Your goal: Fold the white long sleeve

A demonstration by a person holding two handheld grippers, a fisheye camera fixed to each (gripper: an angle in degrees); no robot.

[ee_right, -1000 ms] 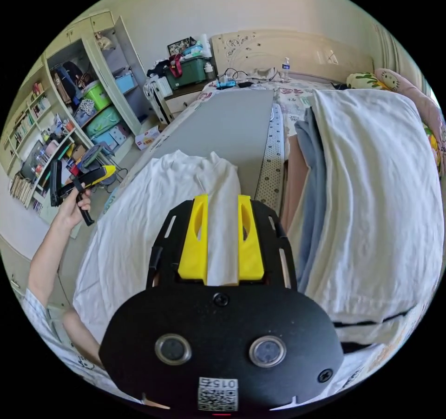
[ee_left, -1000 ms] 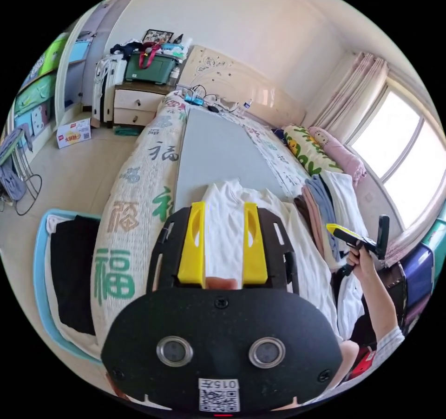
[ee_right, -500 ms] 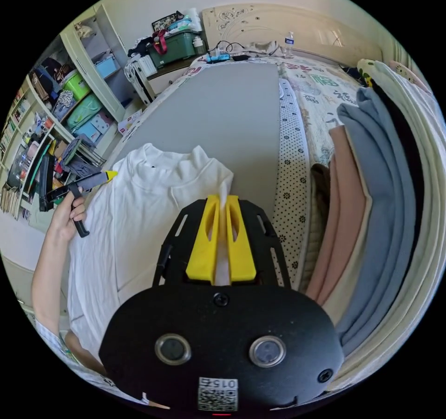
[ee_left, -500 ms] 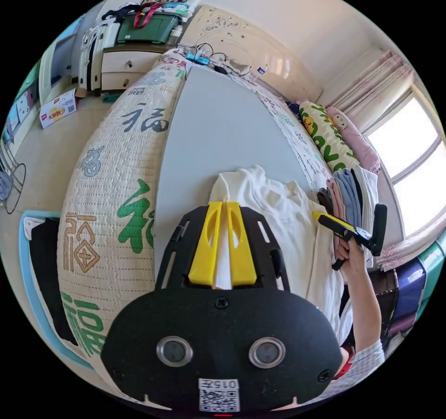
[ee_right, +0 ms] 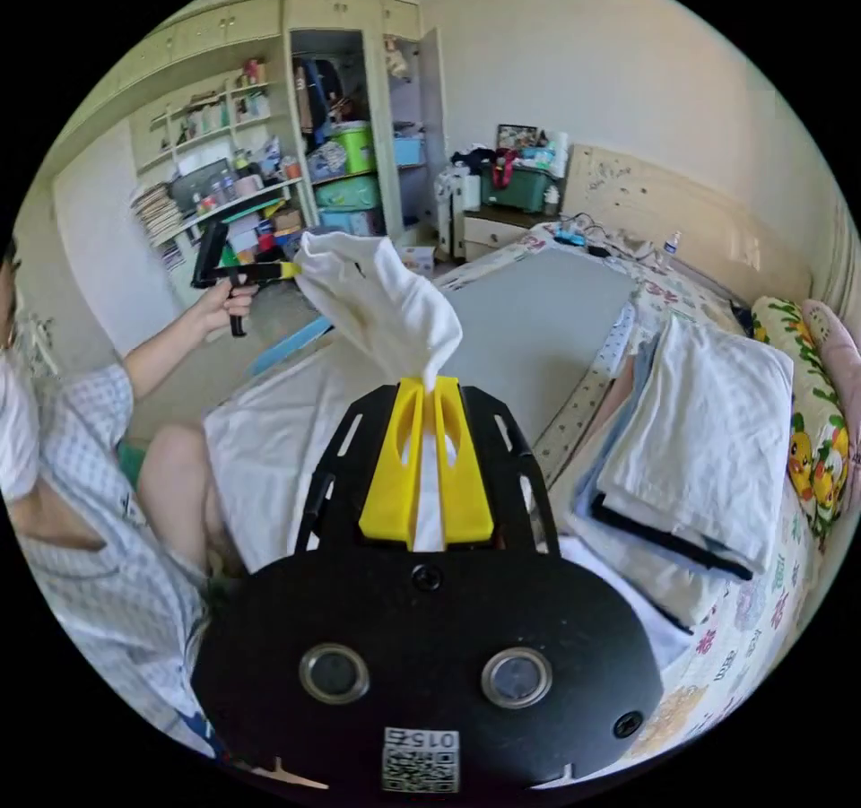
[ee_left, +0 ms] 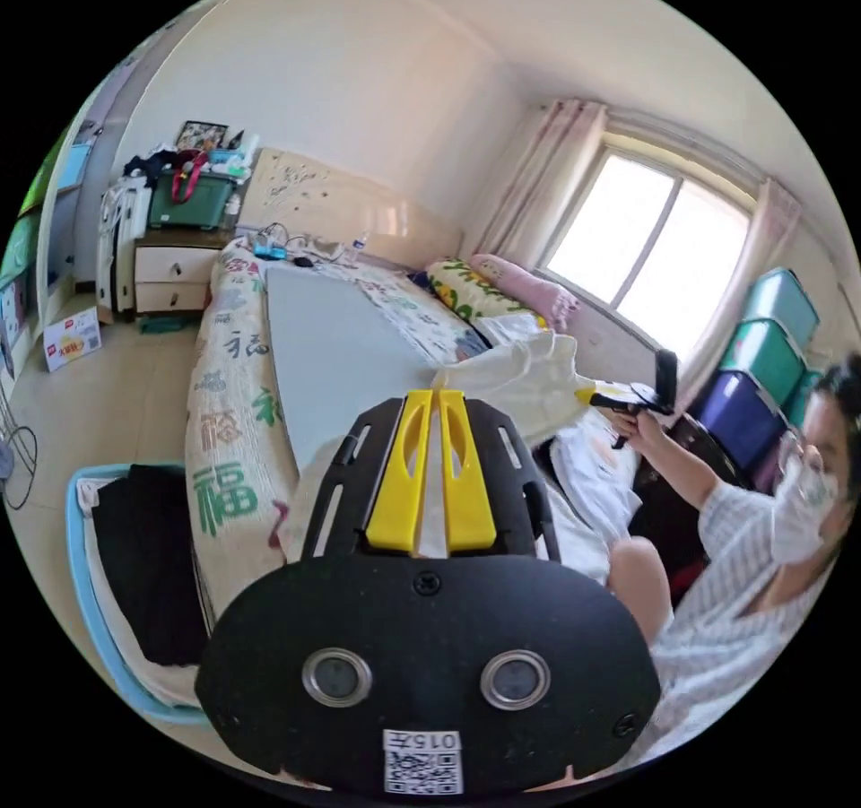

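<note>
The shirt [ee_right: 377, 306] hangs in the air above the grey board [ee_right: 538, 324], stretched between the two grippers, with its lower part draping down onto the near end of the board. In the right gripper view, the right gripper [ee_right: 427, 395] has its yellow jaws drawn narrow on a bunched corner of the shirt, and white cloth runs through the slit between them. The left gripper [ee_right: 289, 270] shows there in the person's hand [ee_right: 224, 297], off the board's near side toward the shelves [ee_right: 224, 189], its tip pinching the shirt's other corner.

In the left gripper view, the left gripper [ee_left: 430, 404] is likewise closed narrow with white cloth in the gap, and the shirt [ee_left: 520, 377] spreads from its jaws across to the right gripper [ee_left: 587, 394], held over the board's window side.

A stack of folded clothes [ee_right: 708, 449] lies on the bed just beside the board. A blue basket [ee_left: 81, 575] sits on the floor, well apart from the board.
</note>
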